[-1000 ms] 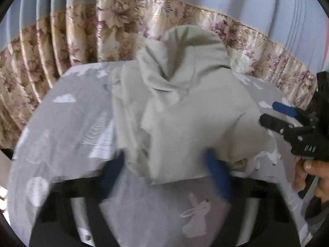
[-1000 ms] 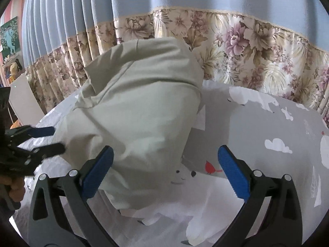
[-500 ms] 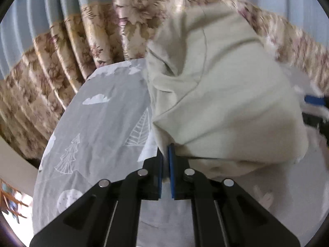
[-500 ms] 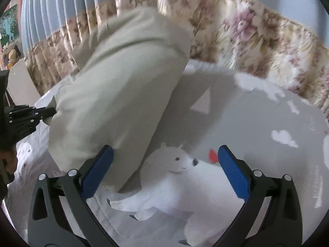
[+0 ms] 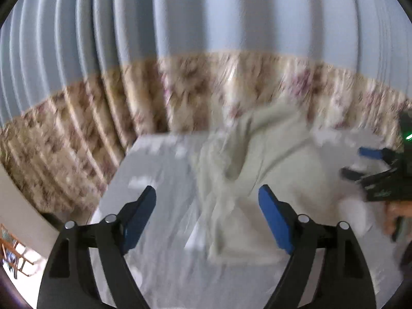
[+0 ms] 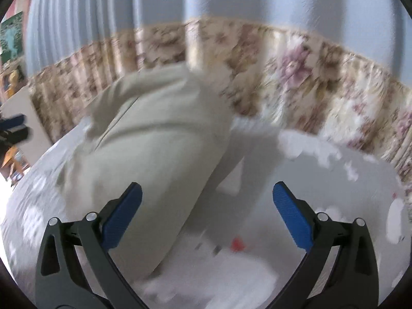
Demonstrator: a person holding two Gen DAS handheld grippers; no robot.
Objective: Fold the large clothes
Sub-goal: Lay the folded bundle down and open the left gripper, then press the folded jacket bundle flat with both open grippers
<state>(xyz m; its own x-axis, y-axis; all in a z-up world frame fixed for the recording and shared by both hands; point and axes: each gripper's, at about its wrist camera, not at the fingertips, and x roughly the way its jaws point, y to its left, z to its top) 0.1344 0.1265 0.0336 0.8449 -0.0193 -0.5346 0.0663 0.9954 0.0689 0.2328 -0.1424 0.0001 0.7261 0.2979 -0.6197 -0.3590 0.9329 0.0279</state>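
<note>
The curtain (image 5: 206,51) fills the upper half of both views: pale blue pleats above, a beige floral band (image 6: 309,82) below. Both frames are motion-blurred, and no writing can be read; the pale marks on the other gripper's body at 3 o'clock in the left wrist view are too smeared to make out.

Below the curtain lies the grey printed bedsheet (image 5: 159,175), with white shapes scattered across it. Only the right wrist view shows a small red mark (image 6: 238,244) on the sheet at about 6 o'clock, plus a green picture (image 6: 11,33) on the wall at 10 o'clock.

The task's item, a pale sage-green garment (image 5: 257,159), lies heaped on the sheet. In the left wrist view it runs from centre toward 3 o'clock, crumpled with a deep fold; in the right wrist view the garment (image 6: 159,149) bulks at centre-left, from 11 down to 7 o'clock.

The left gripper (image 5: 207,215) has its blue pads spread wide with nothing between them; the cloth lies beyond. The right gripper (image 6: 207,213) is likewise spread wide and holds nothing. Only the left wrist view shows the right gripper (image 5: 360,164) from outside at 3 o'clock, fingers parted, and the person's hand (image 5: 394,213) below it.
</note>
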